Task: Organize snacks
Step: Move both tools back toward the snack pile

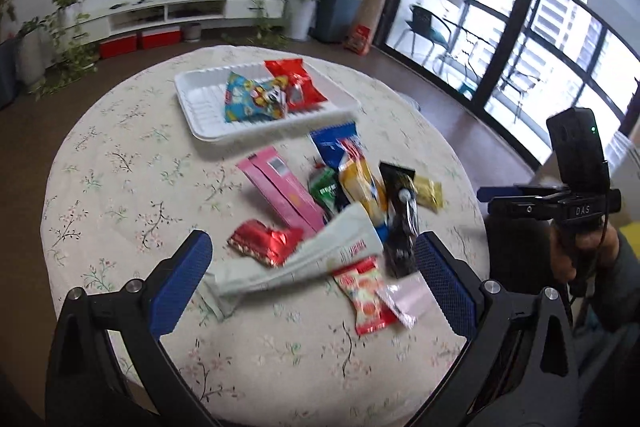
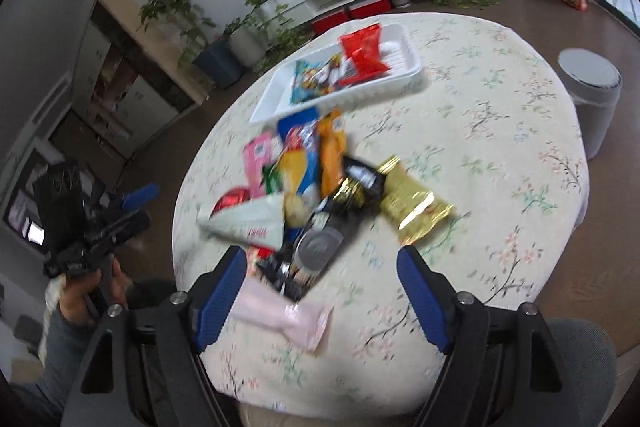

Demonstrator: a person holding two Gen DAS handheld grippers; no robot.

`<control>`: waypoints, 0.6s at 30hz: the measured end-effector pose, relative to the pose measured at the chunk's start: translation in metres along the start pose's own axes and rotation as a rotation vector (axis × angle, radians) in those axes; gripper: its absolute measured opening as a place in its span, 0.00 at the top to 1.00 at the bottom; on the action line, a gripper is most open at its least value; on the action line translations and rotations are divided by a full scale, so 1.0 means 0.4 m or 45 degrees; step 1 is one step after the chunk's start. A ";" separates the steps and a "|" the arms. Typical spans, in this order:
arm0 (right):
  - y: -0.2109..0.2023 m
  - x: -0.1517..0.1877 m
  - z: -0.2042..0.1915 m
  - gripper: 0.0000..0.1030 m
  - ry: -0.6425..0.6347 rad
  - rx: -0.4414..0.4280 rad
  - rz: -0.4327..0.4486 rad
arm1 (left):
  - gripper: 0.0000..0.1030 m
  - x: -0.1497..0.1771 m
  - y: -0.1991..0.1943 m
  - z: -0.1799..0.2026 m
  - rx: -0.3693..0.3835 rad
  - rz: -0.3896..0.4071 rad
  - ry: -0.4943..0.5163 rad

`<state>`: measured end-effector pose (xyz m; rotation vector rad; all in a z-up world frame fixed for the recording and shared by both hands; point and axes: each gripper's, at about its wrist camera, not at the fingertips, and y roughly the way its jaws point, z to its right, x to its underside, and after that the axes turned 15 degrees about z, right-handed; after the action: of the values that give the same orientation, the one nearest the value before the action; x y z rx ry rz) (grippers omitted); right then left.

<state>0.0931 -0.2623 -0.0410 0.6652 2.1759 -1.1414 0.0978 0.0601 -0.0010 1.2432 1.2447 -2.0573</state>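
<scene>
Evidently mid-sort: both grippers, left [image 1: 312, 279] and right [image 2: 320, 293], gape wide and empty above the snack pile [image 1: 344, 211], tray [image 1: 200, 107] seemingly holding three packets; next, pick one.

Motion blur smears the snack pile [image 2: 316, 187]; package print is unreadable. The pale wrapper [image 1: 304, 259] hides part of the pink packet [image 1: 284, 191]. My tabletop [image 2: 480, 147] near edge is cut off.
</scene>
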 end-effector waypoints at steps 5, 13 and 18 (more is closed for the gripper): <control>0.013 0.062 -0.109 0.22 -0.302 -0.064 -0.051 | 0.01 0.005 0.005 0.040 0.070 -0.068 0.147; 0.044 0.110 -0.168 0.22 -0.476 -0.116 -0.138 | 0.15 0.020 0.143 0.130 0.273 -0.305 0.542; 0.051 0.110 -0.157 0.22 -0.456 -0.114 -0.158 | 0.40 0.012 0.239 0.140 0.379 -0.426 0.661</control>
<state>0.0589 -0.1919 -0.0539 0.2639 1.9665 -1.1204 0.1382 -0.0359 -0.0393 1.9091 1.4868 -2.3002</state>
